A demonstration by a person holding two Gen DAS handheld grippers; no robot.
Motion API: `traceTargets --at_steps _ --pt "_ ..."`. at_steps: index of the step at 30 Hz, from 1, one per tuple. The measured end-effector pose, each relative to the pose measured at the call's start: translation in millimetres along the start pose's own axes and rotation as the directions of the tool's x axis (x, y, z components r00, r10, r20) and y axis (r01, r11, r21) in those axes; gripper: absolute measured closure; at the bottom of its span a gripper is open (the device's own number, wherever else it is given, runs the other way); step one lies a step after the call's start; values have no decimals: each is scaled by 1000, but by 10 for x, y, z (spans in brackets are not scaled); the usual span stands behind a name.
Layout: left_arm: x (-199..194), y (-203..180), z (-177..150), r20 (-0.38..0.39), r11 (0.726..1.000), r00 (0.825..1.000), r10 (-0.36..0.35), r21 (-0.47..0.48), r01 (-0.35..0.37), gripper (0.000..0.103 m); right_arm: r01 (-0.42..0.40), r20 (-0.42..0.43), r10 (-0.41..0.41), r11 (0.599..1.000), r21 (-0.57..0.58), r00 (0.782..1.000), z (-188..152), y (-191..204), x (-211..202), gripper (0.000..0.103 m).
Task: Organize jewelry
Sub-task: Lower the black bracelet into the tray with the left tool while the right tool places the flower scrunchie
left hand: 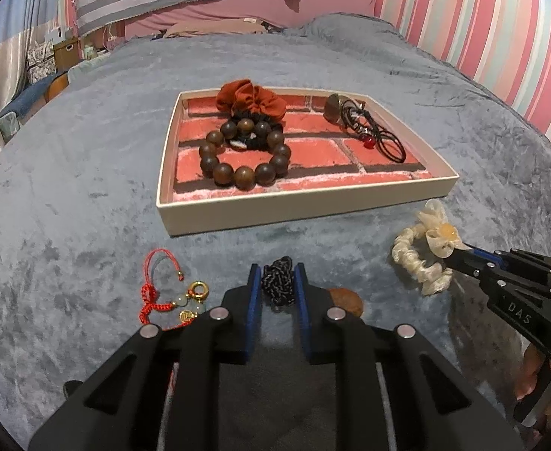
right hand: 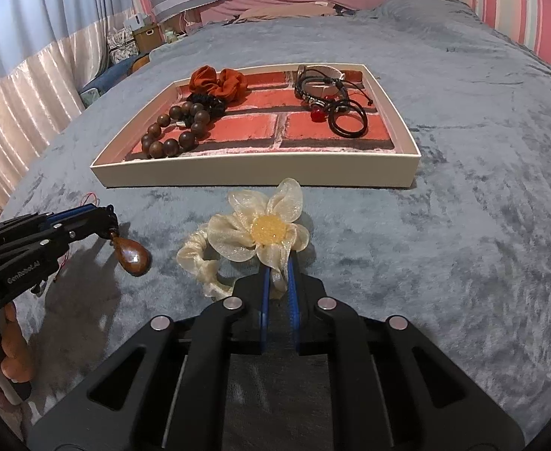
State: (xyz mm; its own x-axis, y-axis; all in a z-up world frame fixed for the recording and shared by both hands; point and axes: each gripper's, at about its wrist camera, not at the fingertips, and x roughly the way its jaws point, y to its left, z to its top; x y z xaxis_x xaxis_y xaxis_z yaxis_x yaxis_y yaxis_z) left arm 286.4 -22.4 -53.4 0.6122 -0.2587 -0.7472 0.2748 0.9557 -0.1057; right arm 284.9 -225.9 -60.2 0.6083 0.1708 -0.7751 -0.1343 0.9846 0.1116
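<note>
Tray (left hand: 305,208) already held beads and scrunchie; left hand-held gripper (left hand: 278,282) clenched a cord, right hand-held gripper (right hand: 277,278) a flower scrunchie (right hand: 260,231); red bracelet (left hand: 162,293) waited.

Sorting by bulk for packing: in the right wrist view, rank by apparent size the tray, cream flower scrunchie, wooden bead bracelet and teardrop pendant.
1. tray
2. cream flower scrunchie, though nearness to the camera inflates it
3. wooden bead bracelet
4. teardrop pendant

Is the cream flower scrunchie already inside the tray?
No, the cream flower scrunchie lies on the grey blanket in front of the tray, pinched by the right gripper.
</note>
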Motion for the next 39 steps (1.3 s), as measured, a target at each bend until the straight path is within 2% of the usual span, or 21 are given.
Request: traceTargets --at_steps 12,22,29,39 --pt "-266 -214 339 75 999 997 5 32 -8 85 3 65 -2 1000 -7 998 296 -115 -253 94" --pt "-342 -232 858 126 999 992 28 13 -29 85 21 107 -22 1000 14 994 761 -329 -300 94" --pt "-44 -93 1156 116 996 989 90 -36 -86 85 54 107 -55 998 10 993 1028 -436 -84 94" --pt "570 112 1067 30 985 985 170 -49 -168 85 109 68 -108 994 -16 992 1103 -528 506 94"
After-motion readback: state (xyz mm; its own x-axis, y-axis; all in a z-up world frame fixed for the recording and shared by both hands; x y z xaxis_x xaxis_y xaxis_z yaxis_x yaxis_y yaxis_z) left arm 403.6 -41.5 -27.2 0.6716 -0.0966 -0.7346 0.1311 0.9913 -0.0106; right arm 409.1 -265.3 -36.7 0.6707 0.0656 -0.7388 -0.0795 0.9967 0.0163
